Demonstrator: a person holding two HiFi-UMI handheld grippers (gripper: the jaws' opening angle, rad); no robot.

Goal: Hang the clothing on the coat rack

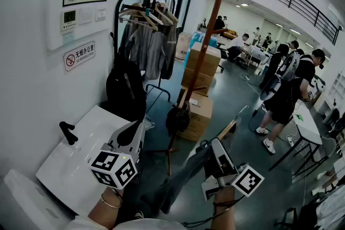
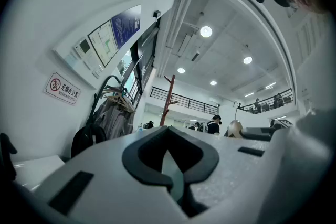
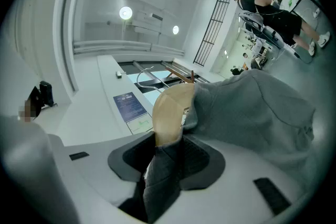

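Open grey-green floor (image 1: 232, 95) lay right of the tall brown wooden coat rack (image 1: 209, 29) at frame centre; a white desk (image 1: 81, 153) edged the lower left. Closed cardboard boxes (image 1: 202, 70) crowded the rack's foot, beside a black metal rail of grey clothes (image 1: 144, 35). At lower right the right gripper's (image 3: 168, 157) jaws clamped the grey garment (image 3: 252, 113) on its pale wooden hanger (image 3: 170, 110); the left gripper's (image 2: 169, 162) jaws stood slightly apart, empty.

Round ceiling lamps (image 2: 206, 31) lit the hall evenly and flared white in both gripper views. The head view was dimmer, with a cool blue-grey cast and a dull sheen on the floor (image 1: 237, 116). All three pictures bent strongly towards the edges, and the gripper views had black rounded corners. The jaws and the grey cloth (image 3: 252, 113) up close looked soft; the background was sharper.
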